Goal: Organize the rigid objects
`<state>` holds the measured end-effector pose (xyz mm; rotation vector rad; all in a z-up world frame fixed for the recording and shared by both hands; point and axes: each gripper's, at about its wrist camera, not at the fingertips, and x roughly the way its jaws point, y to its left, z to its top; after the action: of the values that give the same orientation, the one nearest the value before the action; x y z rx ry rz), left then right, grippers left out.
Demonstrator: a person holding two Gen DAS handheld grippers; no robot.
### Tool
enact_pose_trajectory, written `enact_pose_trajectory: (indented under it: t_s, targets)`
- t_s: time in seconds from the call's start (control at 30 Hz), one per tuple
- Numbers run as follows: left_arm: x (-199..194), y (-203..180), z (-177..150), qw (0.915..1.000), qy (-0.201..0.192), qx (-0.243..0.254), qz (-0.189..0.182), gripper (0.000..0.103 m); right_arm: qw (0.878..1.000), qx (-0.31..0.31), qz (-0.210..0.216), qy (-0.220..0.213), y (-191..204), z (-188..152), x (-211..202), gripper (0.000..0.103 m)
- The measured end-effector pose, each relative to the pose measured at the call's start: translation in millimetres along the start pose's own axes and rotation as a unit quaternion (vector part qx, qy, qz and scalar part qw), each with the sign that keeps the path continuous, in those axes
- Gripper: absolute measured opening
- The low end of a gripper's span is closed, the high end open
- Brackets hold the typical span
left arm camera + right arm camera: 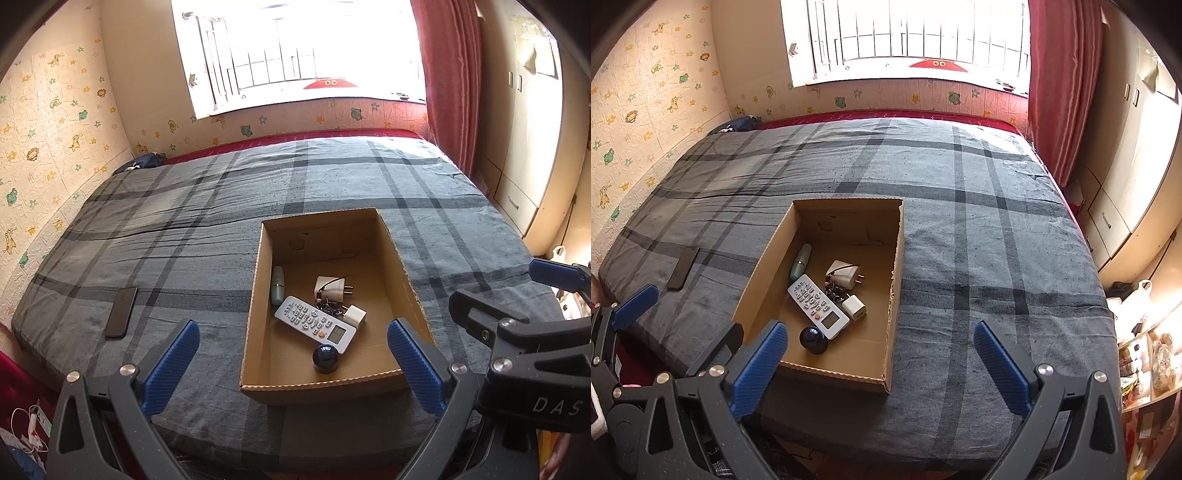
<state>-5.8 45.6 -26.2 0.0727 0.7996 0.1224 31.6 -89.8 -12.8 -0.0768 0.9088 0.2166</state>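
Observation:
An open cardboard box sits on the plaid bed. Inside lie a white remote, a dark blue ball, a white plug adapter, a small white charger cube, a keychain and a pale green tube. A black phone lies on the bed left of the box. My left gripper is open above the bed's near edge, empty. My right gripper is open too, over the box's near right corner.
The bed fills the room up to the window wall. A red curtain and a wardrobe stand on the right. Shelves with clutter are at the near right. Cables lie on the floor at the near left.

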Motion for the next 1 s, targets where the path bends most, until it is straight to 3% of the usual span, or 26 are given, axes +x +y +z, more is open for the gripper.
enact_pose_trajectory:
  t_s: [1.0]
  targets:
    - [0.5, -2.6, -1.7, 1.0000, 0.006, 0.006, 0.005, 0.103, 1.000, 0.000, -0.006, 0.010, -2.1, -2.2, 3.5, 0.103]
